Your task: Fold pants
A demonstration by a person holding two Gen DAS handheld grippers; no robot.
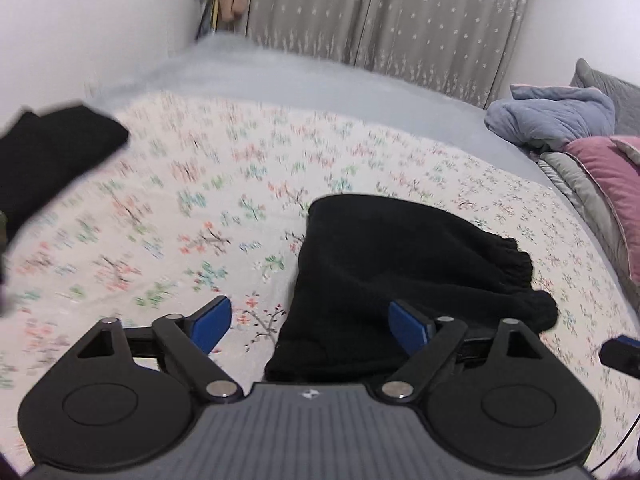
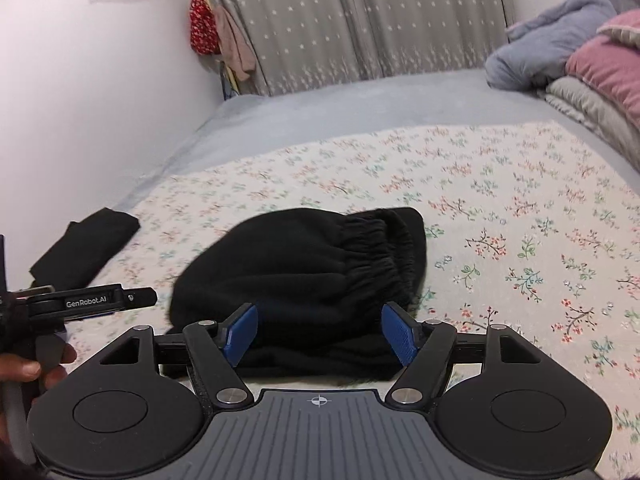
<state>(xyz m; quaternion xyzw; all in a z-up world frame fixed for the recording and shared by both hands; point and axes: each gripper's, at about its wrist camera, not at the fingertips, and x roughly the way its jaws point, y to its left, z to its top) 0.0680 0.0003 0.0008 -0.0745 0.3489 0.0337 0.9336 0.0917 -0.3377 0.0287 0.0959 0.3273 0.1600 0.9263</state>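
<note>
The black pants (image 1: 400,264) lie folded into a bundle on the floral sheet (image 1: 200,208), elastic waistband (image 2: 376,248) facing right. My left gripper (image 1: 310,326) is open just over the bundle's near left edge; its right blue pad (image 1: 408,328) stands in front of the fabric and its left pad over the sheet. My right gripper (image 2: 320,334) is open at the near edge of the pants (image 2: 304,268), pads apart on either side, not pressing. The left gripper (image 2: 92,302) also shows at the right wrist view's left edge, held by a hand (image 2: 24,368).
A second folded black garment (image 1: 52,152) (image 2: 88,248) lies on the sheet to the far left. Piled at the right are a blue-grey garment (image 1: 556,116), a pink pillow (image 1: 612,176) and grey quilts. A white wall (image 2: 100,120) bounds the left, a grey curtain (image 2: 360,20) the back.
</note>
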